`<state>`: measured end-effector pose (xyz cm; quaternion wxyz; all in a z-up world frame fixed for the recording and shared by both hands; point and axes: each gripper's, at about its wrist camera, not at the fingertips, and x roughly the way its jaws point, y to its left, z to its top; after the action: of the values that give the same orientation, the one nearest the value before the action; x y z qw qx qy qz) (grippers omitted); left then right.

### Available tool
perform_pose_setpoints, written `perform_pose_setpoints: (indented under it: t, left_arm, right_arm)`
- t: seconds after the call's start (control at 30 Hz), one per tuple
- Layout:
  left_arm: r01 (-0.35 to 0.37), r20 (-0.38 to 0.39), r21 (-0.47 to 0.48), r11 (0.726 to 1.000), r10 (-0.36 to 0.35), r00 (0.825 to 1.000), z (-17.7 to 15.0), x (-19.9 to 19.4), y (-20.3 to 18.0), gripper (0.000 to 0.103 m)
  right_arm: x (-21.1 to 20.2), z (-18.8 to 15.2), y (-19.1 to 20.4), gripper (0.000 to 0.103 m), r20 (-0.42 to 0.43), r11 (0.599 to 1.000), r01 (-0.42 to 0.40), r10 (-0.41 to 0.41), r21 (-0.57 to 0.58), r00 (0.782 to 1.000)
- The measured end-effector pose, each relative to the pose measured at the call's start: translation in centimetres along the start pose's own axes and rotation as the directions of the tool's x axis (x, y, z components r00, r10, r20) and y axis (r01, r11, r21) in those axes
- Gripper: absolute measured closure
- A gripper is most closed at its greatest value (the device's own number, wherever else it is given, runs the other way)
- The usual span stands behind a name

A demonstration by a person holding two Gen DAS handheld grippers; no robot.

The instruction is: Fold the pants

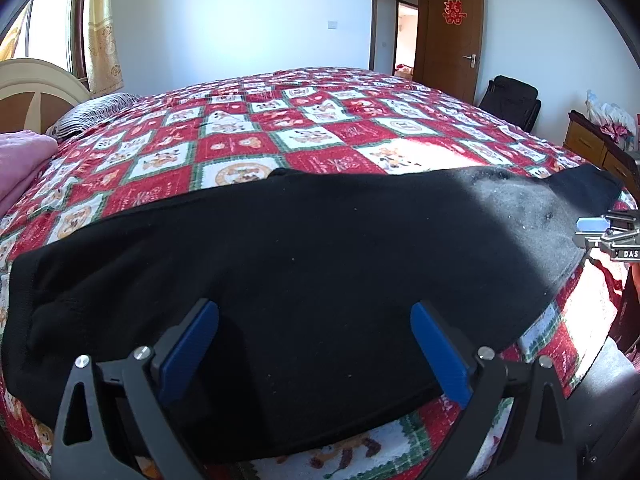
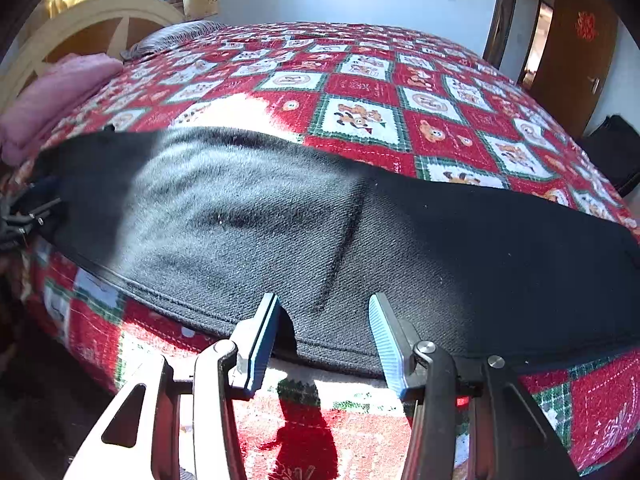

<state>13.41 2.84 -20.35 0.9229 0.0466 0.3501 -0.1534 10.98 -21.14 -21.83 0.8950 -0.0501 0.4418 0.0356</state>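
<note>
Black pants (image 1: 320, 248) lie spread flat across the near side of the bed, running left to right. My left gripper (image 1: 314, 306) hovers over one end of them with its blue pads wide apart, and no cloth is pinched between them. In the right wrist view the pants (image 2: 360, 232) show a crease near the middle and a stitched near edge. My right gripper (image 2: 323, 298) stands half open right at that near edge, its pads not pressing on the fabric. Each gripper shows at the edge of the other's view: the right gripper (image 1: 612, 236) and the left gripper (image 2: 28, 212).
A red, white and green patchwork bedspread (image 1: 280, 132) covers the bed. A folded pink blanket (image 1: 24, 160) and a striped pillow (image 1: 92, 114) lie by the headboard (image 2: 100, 20). Beyond the bed are a black chair (image 1: 512, 100), a wooden dresser (image 1: 592, 148) and an open door (image 1: 452, 32).
</note>
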Motion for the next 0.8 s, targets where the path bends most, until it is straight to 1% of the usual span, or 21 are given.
perform_pose_setpoints:
  t: [0.07,0.13,0.2,0.27,0.33,0.37,0.43,0.53,0.57,0.63,0.67,0.7,0.77,0.8]
  left_arm:
    - [0.001,-0.001,-0.002,1.000,-0.001,1.000,0.1,-0.1,0.0,0.003]
    - [-0.002,-0.005,0.002,1.000,0.002,1.000,0.2,-0.2,0.2,0.003]
    - [-0.049,0.014,0.013,0.999,0.048,0.999,0.7,-1.0,0.9,0.003]
    - [-0.106,0.041,0.009,0.994,0.106,0.994,1.1,-2.0,2.4,0.003]
    - [-0.170,0.062,-0.011,0.985,0.171,0.983,1.1,-2.8,4.5,0.001]
    - [-0.224,0.072,-0.024,0.974,0.225,0.972,0.9,-3.2,5.9,0.001]
    - [-0.290,0.057,-0.057,0.955,0.293,0.954,0.4,-3.3,8.3,0.000]
    - [-0.323,0.041,-0.142,0.935,0.332,0.942,-0.5,-3.4,11.4,0.000]
    - [-0.324,0.034,-0.169,0.931,0.334,0.942,-0.9,-3.3,12.1,0.000]
    - [-0.303,0.000,-0.201,0.931,0.310,0.951,-1.7,-2.5,13.1,0.000]
    - [-0.302,0.012,-0.200,0.932,0.311,0.950,-2.1,-2.3,13.1,0.000]
    - [-0.311,0.032,-0.187,0.932,0.322,0.946,-2.3,-2.4,12.8,0.000]
    - [-0.319,0.033,-0.185,0.930,0.330,0.943,-2.2,-2.2,12.7,0.000]
    - [-0.314,0.030,-0.198,0.928,0.326,0.945,-2.1,-2.2,12.8,0.000]
  right_arm:
    - [0.0,-0.1,-0.3,0.054,-0.028,1.000,-0.022,0.022,0.008,0.999]
    - [-0.2,0.0,-0.8,0.054,-0.038,0.999,-0.040,0.040,0.009,0.998]
    - [-0.6,0.2,-1.0,0.054,-0.040,0.999,-0.038,0.039,0.011,0.998]
    - [-1.7,0.7,-0.6,0.054,-0.006,1.000,-0.013,0.013,0.017,1.000]
    - [-2.7,1.4,0.0,0.054,0.044,0.999,-0.039,0.038,0.016,0.998]
    - [-3.0,1.9,0.4,0.054,0.066,0.998,-0.064,0.063,0.010,0.996]
    - [-2.7,3.1,1.7,0.054,0.086,0.994,-0.105,0.106,-0.012,0.991]
    - [-1.0,4.4,3.4,0.053,0.096,0.989,-0.141,0.143,-0.034,0.985]
    - [-0.3,4.7,3.9,0.053,0.089,0.987,-0.154,0.157,-0.037,0.984]
    - [2.1,5.0,4.9,0.052,0.019,0.985,-0.169,0.170,-0.042,0.985]
    - [3.1,4.8,5.4,0.051,-0.002,0.988,-0.143,0.143,-0.055,0.990]
    - [3.0,4.7,5.7,0.050,0.022,0.989,-0.132,0.134,-0.066,0.991]
    - [2.7,4.6,5.6,0.050,0.019,0.988,-0.140,0.141,-0.068,0.990]
    - [2.2,4.7,5.0,0.050,0.026,0.985,-0.164,0.165,-0.055,0.986]
